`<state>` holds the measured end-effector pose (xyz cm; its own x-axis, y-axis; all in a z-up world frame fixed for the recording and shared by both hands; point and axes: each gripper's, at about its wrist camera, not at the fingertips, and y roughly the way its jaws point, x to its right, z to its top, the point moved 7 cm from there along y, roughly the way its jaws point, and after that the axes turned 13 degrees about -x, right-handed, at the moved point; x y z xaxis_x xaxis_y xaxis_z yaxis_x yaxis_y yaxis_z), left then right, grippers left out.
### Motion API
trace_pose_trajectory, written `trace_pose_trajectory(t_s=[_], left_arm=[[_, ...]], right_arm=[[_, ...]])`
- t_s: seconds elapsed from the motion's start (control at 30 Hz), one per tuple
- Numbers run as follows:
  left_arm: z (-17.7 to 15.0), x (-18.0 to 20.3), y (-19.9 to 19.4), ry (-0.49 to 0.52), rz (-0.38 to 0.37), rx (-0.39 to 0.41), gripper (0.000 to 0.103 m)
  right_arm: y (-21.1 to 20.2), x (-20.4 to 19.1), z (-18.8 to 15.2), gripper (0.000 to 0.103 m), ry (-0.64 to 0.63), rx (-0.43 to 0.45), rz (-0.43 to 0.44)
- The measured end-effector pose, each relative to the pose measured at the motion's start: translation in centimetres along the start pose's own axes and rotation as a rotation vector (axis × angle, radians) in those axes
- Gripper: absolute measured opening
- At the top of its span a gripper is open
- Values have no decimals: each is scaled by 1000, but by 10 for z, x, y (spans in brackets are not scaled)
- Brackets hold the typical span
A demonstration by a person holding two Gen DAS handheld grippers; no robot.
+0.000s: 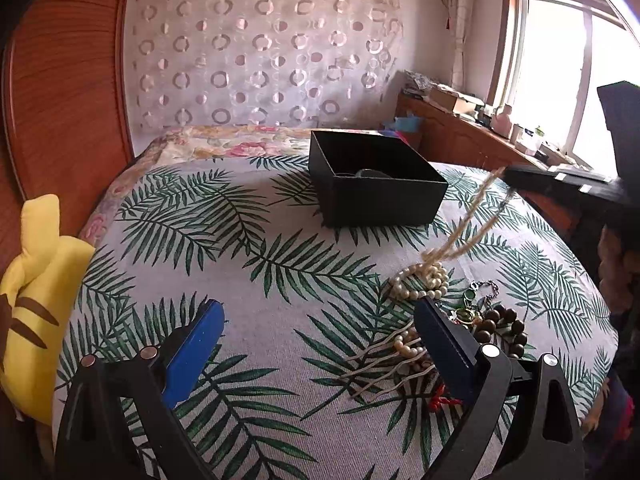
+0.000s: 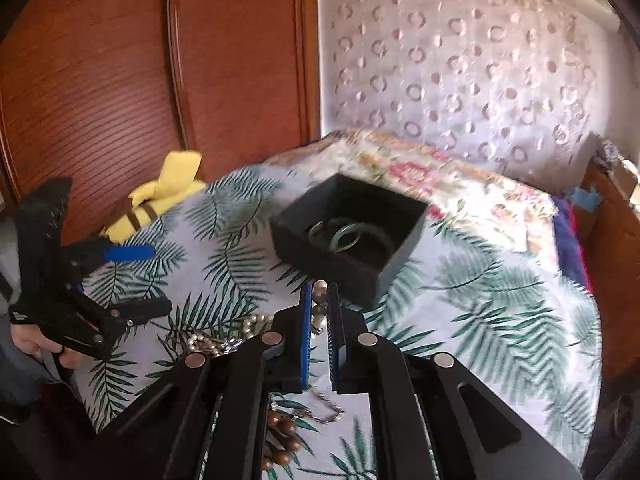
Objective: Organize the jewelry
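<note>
In the left wrist view, the left gripper [image 1: 316, 344] fills the bottom of the frame with its blue-padded fingers spread wide, nothing between them, low over a leaf-print cloth [image 1: 256, 272]. At lower right of centre lies the jewelry pile: a coil of pearls [image 1: 420, 284], dark wooden beads [image 1: 502, 326], a green-stone chain [image 1: 474, 300] and a pale hair comb [image 1: 384, 368] partly behind the right-hand finger. One strand of the pearls rises, blurred, from the coil to the upper right, where the right gripper [image 1: 510, 174] enters from the frame's right edge. A black box [image 1: 376, 196] sits open at upper centre of the cloth, well apart from the pile. A yellow plush [image 1: 36, 296] lies at the left edge. In the right wrist view, the right gripper's fingers are nearly pressed together, pinching the pearl strand at centre frame; the box, just beyond the tips, holds bangles [image 2: 346, 234].
</note>
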<state>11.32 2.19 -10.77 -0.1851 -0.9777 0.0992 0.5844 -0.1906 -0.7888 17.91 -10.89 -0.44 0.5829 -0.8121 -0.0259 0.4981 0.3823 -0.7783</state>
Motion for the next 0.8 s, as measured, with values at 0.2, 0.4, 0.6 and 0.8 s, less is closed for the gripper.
trace_pose_trajectory(t_s=[0.2,0.4,0.6,0.8], left_arm=[[0,4,1,11,-1,-14,92],[-8,13,4,36,-22,-52,92],[-11,39,5,85,-65,-75,92],[-1,71,14,167,-64,-94,92]], right_arm=[[-37,23,2,8,28,67,-86],[-35,42,-19,8,66,38,-108],[-10,49,-51,8,110,-19,-100],[1,49,-69,8,132,-40,-94]])
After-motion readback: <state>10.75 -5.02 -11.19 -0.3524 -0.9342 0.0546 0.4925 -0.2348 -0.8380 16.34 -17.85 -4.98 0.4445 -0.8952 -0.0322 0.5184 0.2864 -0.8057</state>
